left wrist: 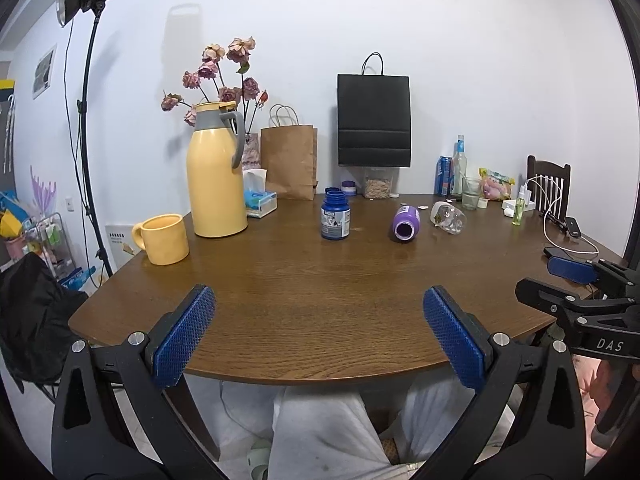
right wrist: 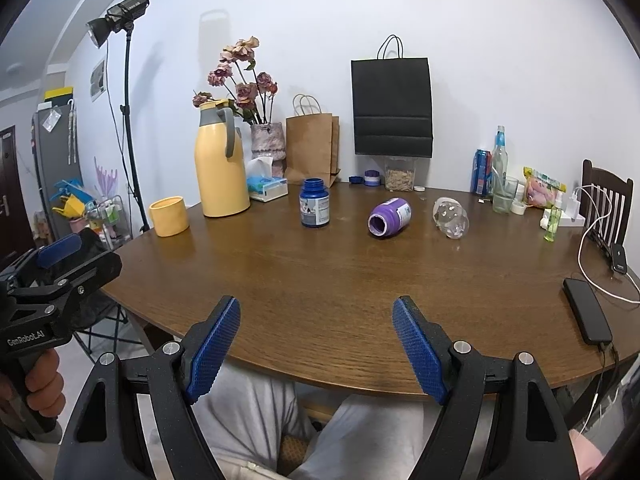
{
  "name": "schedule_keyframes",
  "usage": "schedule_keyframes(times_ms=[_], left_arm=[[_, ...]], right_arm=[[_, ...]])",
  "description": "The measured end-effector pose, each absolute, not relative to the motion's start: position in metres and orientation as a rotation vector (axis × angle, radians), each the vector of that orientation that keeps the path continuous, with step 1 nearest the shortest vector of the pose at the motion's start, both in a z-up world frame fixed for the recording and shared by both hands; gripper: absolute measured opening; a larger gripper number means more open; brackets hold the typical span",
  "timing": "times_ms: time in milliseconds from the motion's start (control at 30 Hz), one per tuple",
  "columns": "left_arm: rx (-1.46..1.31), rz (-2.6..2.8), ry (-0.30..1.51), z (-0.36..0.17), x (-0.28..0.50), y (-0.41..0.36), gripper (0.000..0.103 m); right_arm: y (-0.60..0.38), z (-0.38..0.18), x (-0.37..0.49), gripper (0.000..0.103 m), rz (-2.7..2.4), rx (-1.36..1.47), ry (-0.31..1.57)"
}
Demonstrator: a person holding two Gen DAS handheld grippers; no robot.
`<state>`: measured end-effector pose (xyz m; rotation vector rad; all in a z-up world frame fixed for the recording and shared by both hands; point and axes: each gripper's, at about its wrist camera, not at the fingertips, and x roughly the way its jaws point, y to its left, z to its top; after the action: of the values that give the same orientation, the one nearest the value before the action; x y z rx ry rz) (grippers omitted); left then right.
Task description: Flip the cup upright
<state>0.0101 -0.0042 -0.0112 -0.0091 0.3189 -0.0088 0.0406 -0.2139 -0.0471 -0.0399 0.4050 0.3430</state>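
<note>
A yellow mug (left wrist: 163, 239) stands mouth-down on the brown table (left wrist: 320, 300) at the far left, handle to the left; it also shows in the right wrist view (right wrist: 169, 215). My left gripper (left wrist: 319, 334) is open and empty above the table's near edge, well short of the mug. My right gripper (right wrist: 316, 350) is open and empty, also at the near edge. Each gripper shows at the edge of the other's view, the right one (left wrist: 576, 276) and the left one (right wrist: 60, 256).
A yellow thermos (left wrist: 218, 172) stands behind the mug. A blue bottle (left wrist: 335, 216) stands upright mid-table; a purple bottle (left wrist: 406, 224) and a clear jar (left wrist: 449, 218) lie on their sides. Bags, flowers, bottles line the back. A phone (right wrist: 587, 310) with cables lies at right.
</note>
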Motion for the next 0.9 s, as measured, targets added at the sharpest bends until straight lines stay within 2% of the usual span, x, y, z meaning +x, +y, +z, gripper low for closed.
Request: schedule_keyframes(times_ms=[900], left_arm=[[-0.027, 0.001, 0.328, -0.012, 0.0107, -0.0001, 0.103]], right_arm=[[-0.2165, -0.0459, 0.0419, 0.083, 0.343, -0.035, 0.417]])
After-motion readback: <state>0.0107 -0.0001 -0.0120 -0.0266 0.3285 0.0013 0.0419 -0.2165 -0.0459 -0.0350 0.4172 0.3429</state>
